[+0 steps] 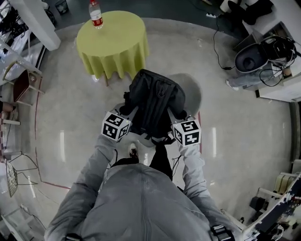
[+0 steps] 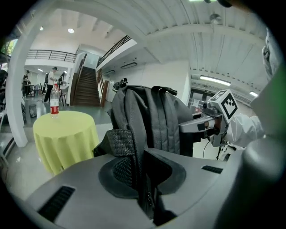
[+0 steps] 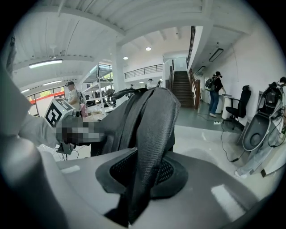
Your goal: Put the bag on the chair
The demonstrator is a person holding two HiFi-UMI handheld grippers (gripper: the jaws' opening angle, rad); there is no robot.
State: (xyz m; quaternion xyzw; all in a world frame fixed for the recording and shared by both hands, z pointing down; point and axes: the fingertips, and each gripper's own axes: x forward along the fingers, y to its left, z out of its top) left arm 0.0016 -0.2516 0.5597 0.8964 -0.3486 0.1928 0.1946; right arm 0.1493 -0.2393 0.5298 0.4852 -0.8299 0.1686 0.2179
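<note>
A dark grey backpack (image 1: 155, 101) hangs upright between my two grippers, over the near edge of a round grey chair seat (image 1: 192, 92). My left gripper (image 1: 126, 110) is shut on the bag's left side. In the left gripper view its jaws (image 2: 142, 169) pinch a zipped seam beside a mesh strap (image 2: 119, 143). On the bag's right side, my right gripper (image 1: 178, 115) is also shut. In the right gripper view its jaws (image 3: 143, 172) clamp the mesh shoulder strap (image 3: 152, 129). The bag hides most of the seat.
A round table with a yellow-green cloth (image 1: 113, 44) stands just beyond the bag, with a red-labelled bottle (image 1: 96, 13) on it. A white pillar (image 1: 37, 23) is at the far left. Cables and equipment (image 1: 256, 56) fill the upper right. Wire furniture (image 1: 16, 169) stands at the left.
</note>
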